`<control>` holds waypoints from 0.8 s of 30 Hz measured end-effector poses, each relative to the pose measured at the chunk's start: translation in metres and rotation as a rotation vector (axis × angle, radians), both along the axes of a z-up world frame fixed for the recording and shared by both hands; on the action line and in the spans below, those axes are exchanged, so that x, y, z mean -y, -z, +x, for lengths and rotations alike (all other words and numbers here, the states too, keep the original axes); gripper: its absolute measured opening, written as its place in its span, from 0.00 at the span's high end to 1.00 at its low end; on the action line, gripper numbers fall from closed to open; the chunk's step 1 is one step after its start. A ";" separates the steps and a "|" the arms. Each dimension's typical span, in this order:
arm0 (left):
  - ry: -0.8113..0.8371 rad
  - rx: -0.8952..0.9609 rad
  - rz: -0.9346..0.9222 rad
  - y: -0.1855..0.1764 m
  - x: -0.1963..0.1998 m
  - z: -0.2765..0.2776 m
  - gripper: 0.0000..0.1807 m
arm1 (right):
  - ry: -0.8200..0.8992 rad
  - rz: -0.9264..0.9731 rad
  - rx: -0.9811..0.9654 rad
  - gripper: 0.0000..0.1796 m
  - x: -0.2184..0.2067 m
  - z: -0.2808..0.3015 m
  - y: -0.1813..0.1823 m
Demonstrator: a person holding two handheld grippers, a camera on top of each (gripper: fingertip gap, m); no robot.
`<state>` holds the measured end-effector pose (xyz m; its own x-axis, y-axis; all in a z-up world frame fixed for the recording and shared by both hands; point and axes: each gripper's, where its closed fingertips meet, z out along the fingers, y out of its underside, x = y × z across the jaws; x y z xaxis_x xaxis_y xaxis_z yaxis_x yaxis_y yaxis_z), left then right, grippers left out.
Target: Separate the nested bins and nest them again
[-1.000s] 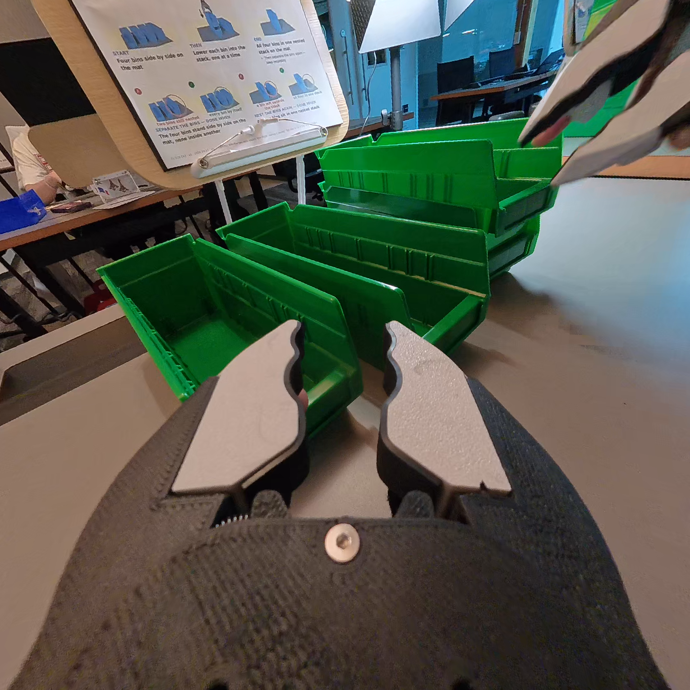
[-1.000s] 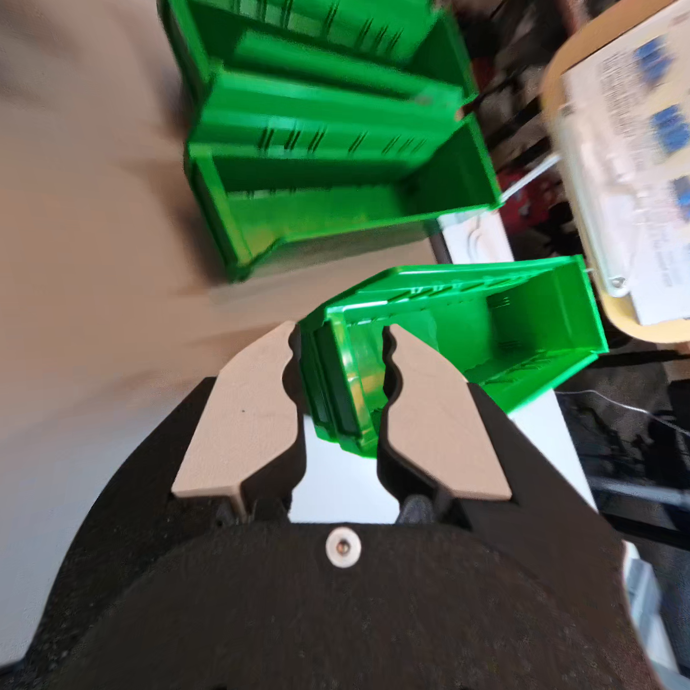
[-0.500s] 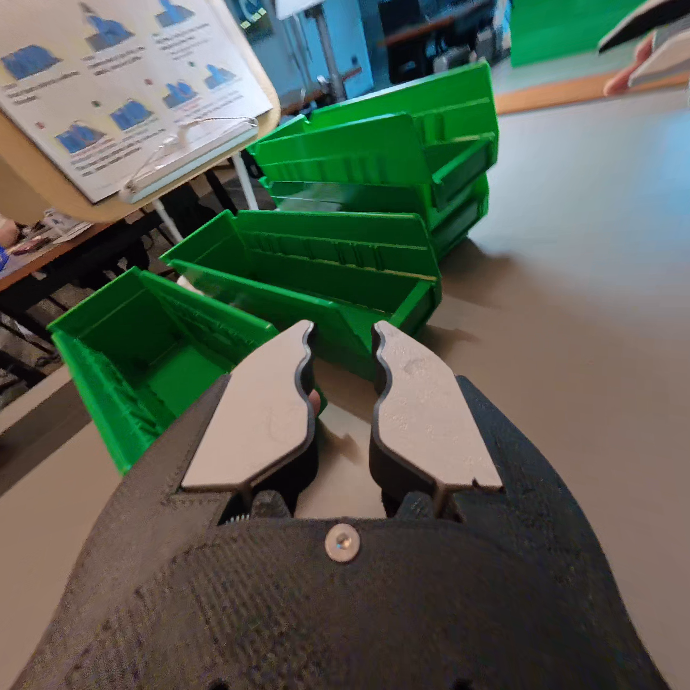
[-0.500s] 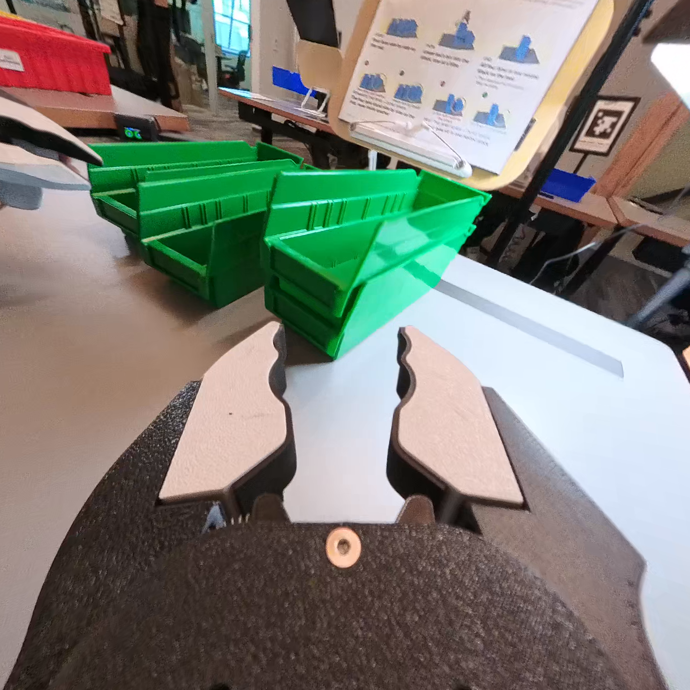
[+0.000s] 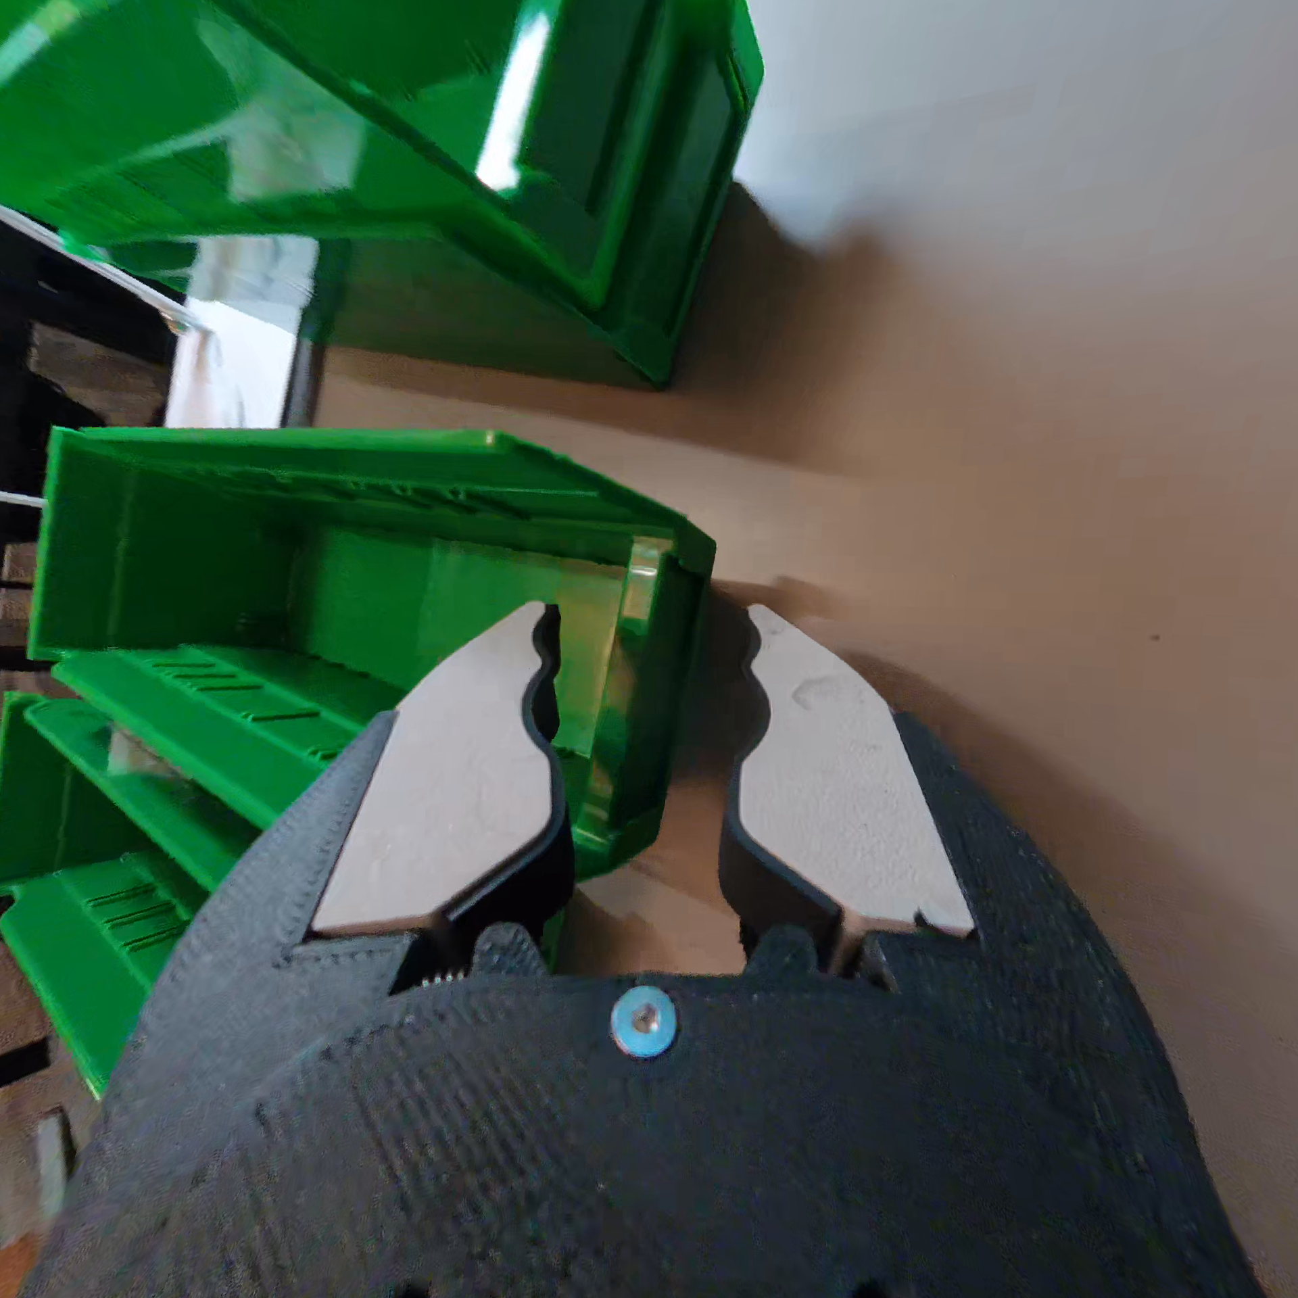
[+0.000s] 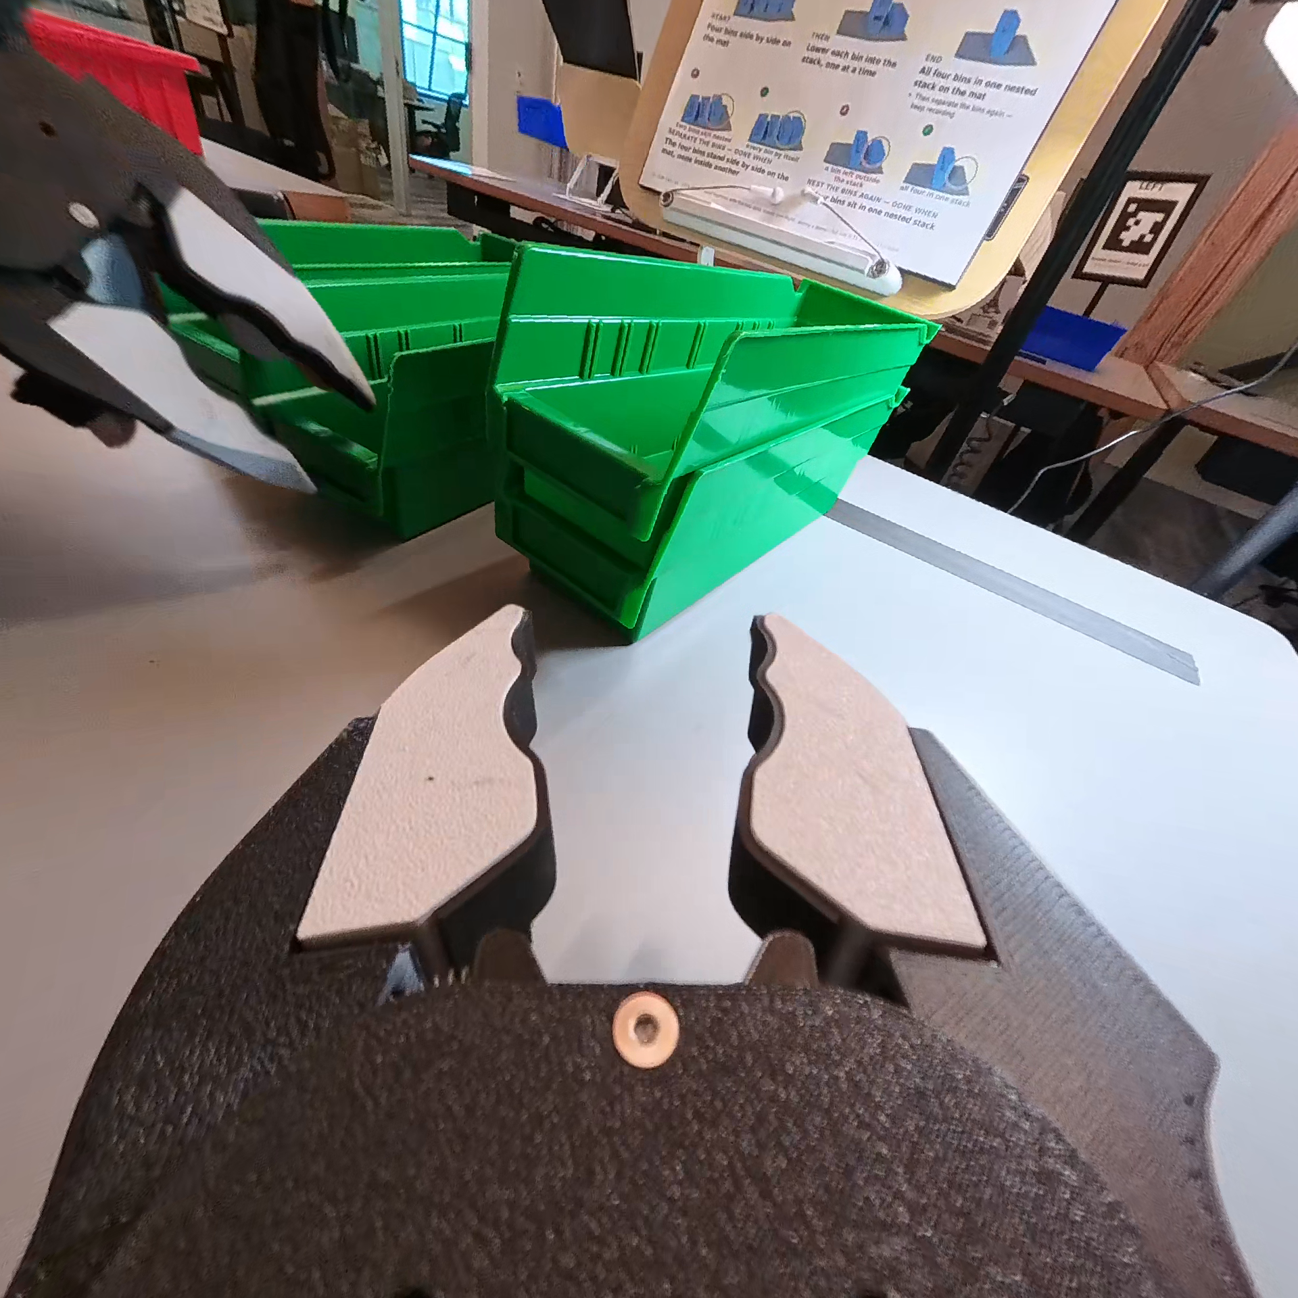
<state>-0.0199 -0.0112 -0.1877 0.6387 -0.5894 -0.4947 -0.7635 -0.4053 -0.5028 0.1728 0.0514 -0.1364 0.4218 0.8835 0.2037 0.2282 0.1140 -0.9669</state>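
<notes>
Several green bins stand on the mat. In the right wrist view a nested stack of two bins (image 6: pixel 674 449) stands just ahead, with more green bins (image 6: pixel 421 337) to its left. My right gripper (image 6: pixel 640 618) is open and empty, low over the table a little short of the stack. My left gripper (image 5: pixel 650 618) is open and straddles the front wall of a single bin (image 5: pixel 281 583), one finger inside it and one outside. Another single bin (image 5: pixel 112 843) lies to its left and the stack (image 5: pixel 421 140) beyond. The left gripper also shows in the right wrist view (image 6: pixel 333 442).
A brown mat (image 5: pixel 983 492) covers the grey table (image 6: pixel 983 702), whose far right edge is near. An instruction board (image 6: pixel 864 105) on a black stand rises behind the bins. A red bin (image 6: pixel 119 84) and desks sit in the background.
My right gripper let go of the bin it held, which now sits nested in the stack, and drew back. My left gripper tipped down over the single bin's front wall and opened wider.
</notes>
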 end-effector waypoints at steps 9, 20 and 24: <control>-0.049 -0.345 -0.035 0.029 -0.023 -0.038 0.83 | 0.023 -0.013 -0.054 0.64 -0.003 0.006 -0.008; -0.021 -0.280 0.171 -0.060 -0.026 -0.020 0.82 | 0.024 0.007 -0.057 0.62 -0.001 0.007 -0.010; 0.023 -0.336 0.267 -0.126 -0.033 0.001 0.83 | 0.020 0.008 -0.051 0.63 0.000 0.006 -0.009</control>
<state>-0.0185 0.0217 -0.0620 0.4046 -0.4242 -0.8102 -0.9099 -0.2759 -0.3099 0.1783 0.0517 -0.1271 0.4493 0.8733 0.1885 0.1807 0.1178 -0.9765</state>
